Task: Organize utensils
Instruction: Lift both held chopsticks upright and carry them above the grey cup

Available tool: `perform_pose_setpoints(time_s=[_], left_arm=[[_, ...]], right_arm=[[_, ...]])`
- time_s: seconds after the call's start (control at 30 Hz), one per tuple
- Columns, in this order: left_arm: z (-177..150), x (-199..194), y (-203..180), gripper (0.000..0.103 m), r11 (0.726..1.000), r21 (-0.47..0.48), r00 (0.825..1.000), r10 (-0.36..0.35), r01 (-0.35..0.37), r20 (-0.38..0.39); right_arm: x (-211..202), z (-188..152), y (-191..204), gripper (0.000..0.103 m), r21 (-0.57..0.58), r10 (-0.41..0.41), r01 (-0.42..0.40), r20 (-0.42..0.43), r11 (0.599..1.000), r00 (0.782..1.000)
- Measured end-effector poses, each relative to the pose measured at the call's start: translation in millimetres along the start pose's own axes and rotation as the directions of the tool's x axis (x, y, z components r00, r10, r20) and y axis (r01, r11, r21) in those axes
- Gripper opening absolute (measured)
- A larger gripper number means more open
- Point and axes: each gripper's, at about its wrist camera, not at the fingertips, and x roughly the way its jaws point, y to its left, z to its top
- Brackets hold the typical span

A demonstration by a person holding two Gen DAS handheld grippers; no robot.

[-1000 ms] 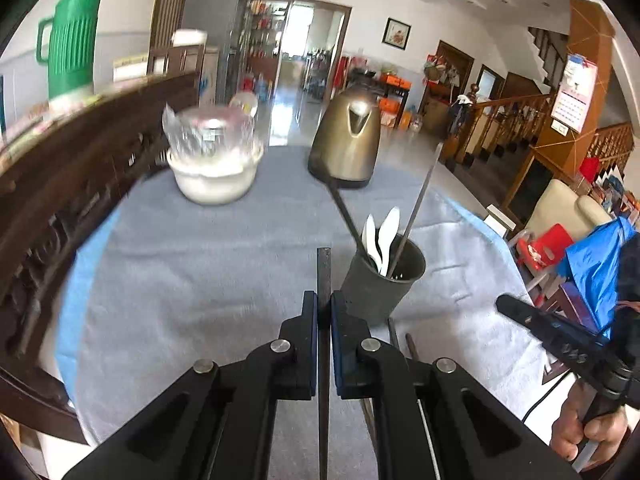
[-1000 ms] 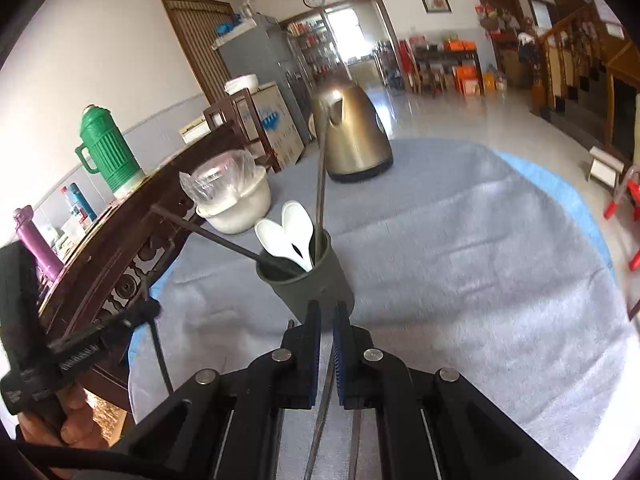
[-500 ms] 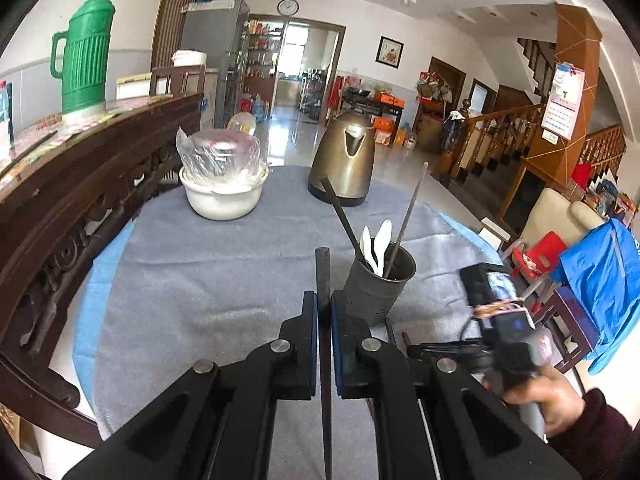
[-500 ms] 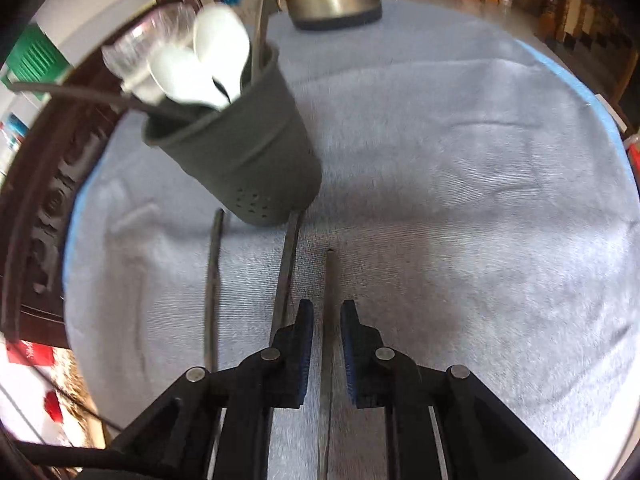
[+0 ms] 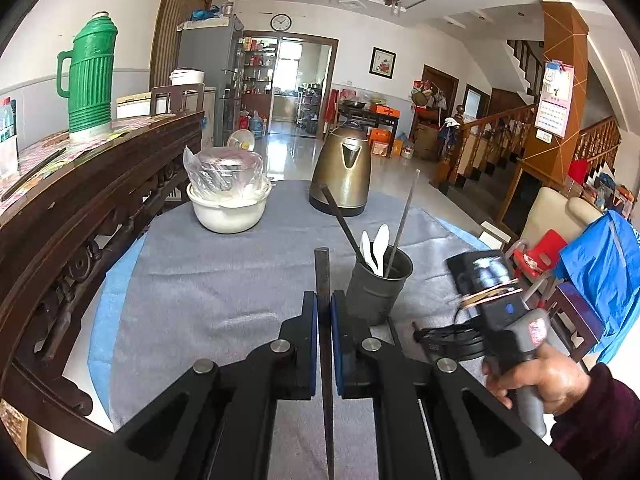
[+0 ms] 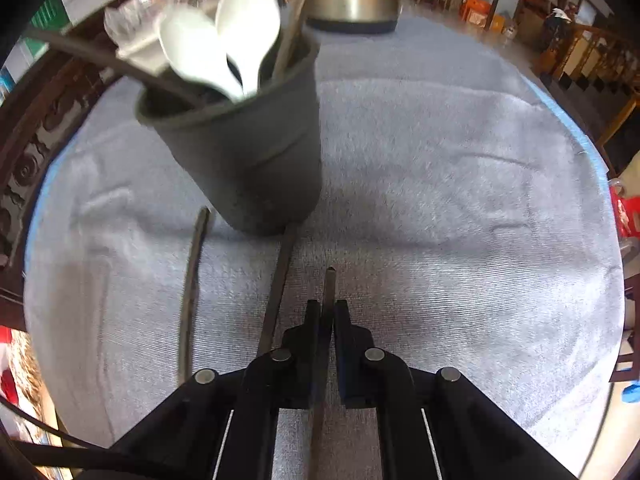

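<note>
Chopsticks and spoons are the job; landmark is the dark holder cup (image 5: 379, 289) standing on the grey-clothed desk (image 5: 200, 280).

- Cup holds two white spoons (image 5: 374, 249) and two chopsticks leaning out over the rim, one dark (image 5: 340, 218) tilting away to the left, one paler (image 5: 404, 216) tilting right. Judged: stood upright, ends out, so they can be reached.
- Left claw (image 5: 324, 340): jaws nearly together, clamped on a dark chopstick (image 5: 322, 280) that runs along the jaws and pokes out ahead. It hangs just left of the cup and nearer the camera, tip about level with the cup's rim. Judged: held lengthwise so it can be tipped end-first into the cup.
- Right claw (image 6: 328, 320): low over the desk on the near side of the cup, jaws drawn close around a thin chopstick (image 6: 329, 284) lying on the cloth, tip pointing toward the cup. Pads look to be against it; whether it is off the cloth I cannot tell. View is blurred.
- Two more loose sticks on the cloth left of that claw: one (image 6: 280, 272) with its far end reaching the cup's base, one (image 6: 192, 280) further left, far end just beside the base.
- Beyond the cup: brass kettle (image 5: 344, 172); a white bowl (image 5: 228, 210) with a plastic-wrapped dish, off to the left. Neither concerns the task.
- Judged: sorting partway done; two in the claws, two loose.
</note>
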Motion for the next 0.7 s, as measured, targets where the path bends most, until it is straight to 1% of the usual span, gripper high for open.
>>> perform_pose_setpoints(time_s=[0.13, 0.2, 0.27, 0.33, 0.43, 0.53, 0.7], left_arm=[[-2, -2, 0, 0.007, 1.0, -0.003, 1.0, 0.004, -0.004, 0.004], [-2, -3, 1, 0.007, 1.0, -0.009, 1.0, 0.004, -0.004, 0.003], [-2, -4, 1, 0.007, 1.0, -0.014, 1.0, 0.004, -0.004, 0.002], [-2, -4, 1, 0.007, 1.0, -0.016, 1.0, 0.006, -0.006, 0.002], [-1, -7, 0, 0.007, 1.0, -0.015, 1.0, 0.008, -0.008, 0.009], [0, -9, -2, 0.007, 1.0, -0.012, 1.0, 0.014, -0.014, 0.019], [2, -14, -6, 0.007, 1.0, 0.002, 0.999, 0.031, -0.031, 0.043]], right_arm=[[-35, -5, -4, 0.006, 0.021, 0.035, -0.038, 0.098, 0.999, 0.995], [-57, -9, -7, 0.006, 0.033, 0.054, -0.06, 0.154, 0.998, 0.987], [-78, -13, -8, 0.006, 0.048, 0.079, -0.092, 0.217, 0.995, 0.973], [-96, -12, -12, 0.006, 0.054, 0.093, -0.111, 0.262, 0.992, 0.961], [-124, -16, -15, 0.006, 0.06, 0.115, -0.144, 0.345, 0.988, 0.932], [-150, -19, -20, 0.006, 0.071, 0.135, -0.182, 0.424, 0.981, 0.896], [-175, -26, -20, 0.006, 0.08, 0.157, -0.23, 0.516, 0.97, 0.842]])
